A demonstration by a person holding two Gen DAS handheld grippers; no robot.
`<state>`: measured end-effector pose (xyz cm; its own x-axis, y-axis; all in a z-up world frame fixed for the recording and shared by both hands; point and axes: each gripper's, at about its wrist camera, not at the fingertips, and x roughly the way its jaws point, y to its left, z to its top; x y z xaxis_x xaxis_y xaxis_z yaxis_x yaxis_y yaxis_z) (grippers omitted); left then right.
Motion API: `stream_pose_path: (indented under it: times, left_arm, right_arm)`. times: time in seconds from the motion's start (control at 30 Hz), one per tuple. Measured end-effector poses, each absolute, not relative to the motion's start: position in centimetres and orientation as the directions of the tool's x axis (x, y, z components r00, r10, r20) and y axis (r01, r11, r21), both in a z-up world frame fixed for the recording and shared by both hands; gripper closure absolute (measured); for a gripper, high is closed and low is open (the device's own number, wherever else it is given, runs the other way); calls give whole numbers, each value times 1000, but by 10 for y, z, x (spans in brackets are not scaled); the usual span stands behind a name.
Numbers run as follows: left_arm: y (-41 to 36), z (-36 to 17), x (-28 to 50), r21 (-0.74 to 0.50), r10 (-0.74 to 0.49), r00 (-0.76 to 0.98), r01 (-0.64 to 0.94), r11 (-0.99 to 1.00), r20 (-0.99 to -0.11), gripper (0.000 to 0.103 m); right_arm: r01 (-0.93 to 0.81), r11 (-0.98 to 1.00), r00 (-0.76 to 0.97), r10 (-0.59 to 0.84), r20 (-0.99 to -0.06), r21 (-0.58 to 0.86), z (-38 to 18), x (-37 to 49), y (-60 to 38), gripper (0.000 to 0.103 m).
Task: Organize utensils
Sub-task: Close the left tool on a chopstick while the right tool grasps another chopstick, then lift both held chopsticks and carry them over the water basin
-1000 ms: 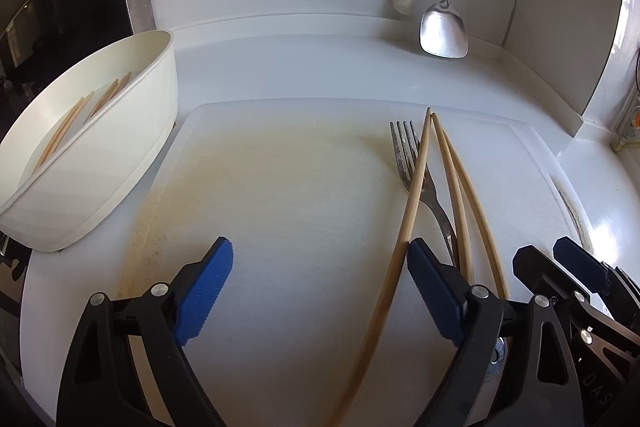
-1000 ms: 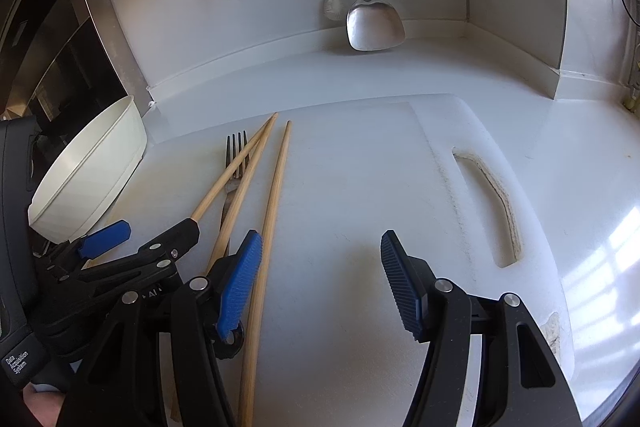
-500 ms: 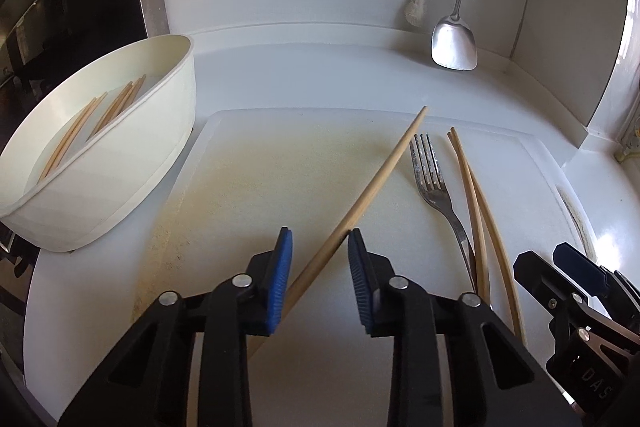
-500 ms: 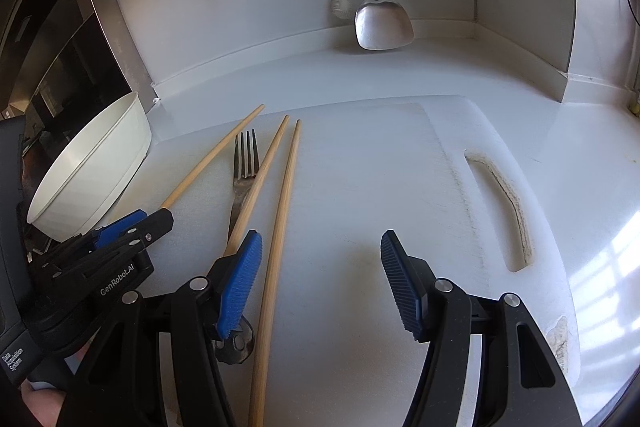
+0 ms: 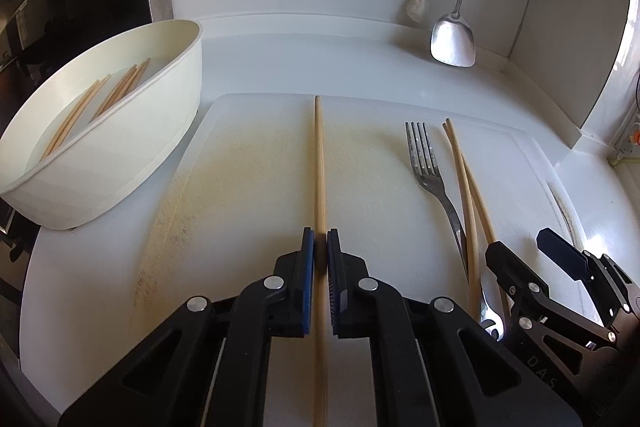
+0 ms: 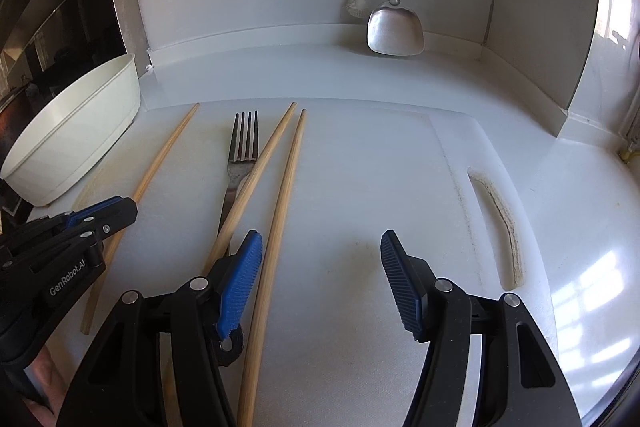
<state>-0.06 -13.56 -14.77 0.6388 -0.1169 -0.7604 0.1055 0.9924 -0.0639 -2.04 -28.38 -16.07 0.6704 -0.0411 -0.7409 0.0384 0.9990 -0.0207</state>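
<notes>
My left gripper is shut on a wooden chopstick that points straight ahead over the white cutting board. The same chopstick and left gripper show at the left of the right wrist view. A metal fork and two more chopsticks lie on the board to the right. My right gripper is open and empty above the board, with the fork and the two chopsticks just left of it. It also shows in the left wrist view.
A cream oval tub with several chopsticks inside stands at the board's left edge; it also shows in the right wrist view. A metal spatula hangs on the back wall. The board has a handle slot at right.
My left gripper has closed on one chopstick, drawn it left away from the fork and the other two, and turned it straight ahead. The right gripper stays open.
</notes>
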Motion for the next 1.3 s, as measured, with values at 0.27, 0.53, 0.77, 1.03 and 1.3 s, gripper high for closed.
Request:
stream_pose_path:
  times: [0.27,0.53,0.77,1.03,1.3]
  left_arm:
    - [-144,-147,7,-43,-127,638,145,989,-759,85]
    - [-137,-148,7,-75,-158,636,156,985,-755,95]
    - [-133,-148,3,-121,-191,635,152,981,-749,96]
    - [-129,-139,-3,-174,-234,630,157,972,-741,96]
    - [-128,-108,-11,-182,-240,639,156,971,-731,96]
  right_arm:
    - [-39,998,680,-11,-733,-51,-160,-23,-274,86]
    - [-46,999,687,17,-726,-20,-160,-26,-277,97]
    - [-3,998,695,44,-718,58,-159,-31,-291,97]
    - [28,993,714,60,-698,114,-148,-38,-304,97]
    - [27,991,725,69,-685,129,-120,-43,-309,97]
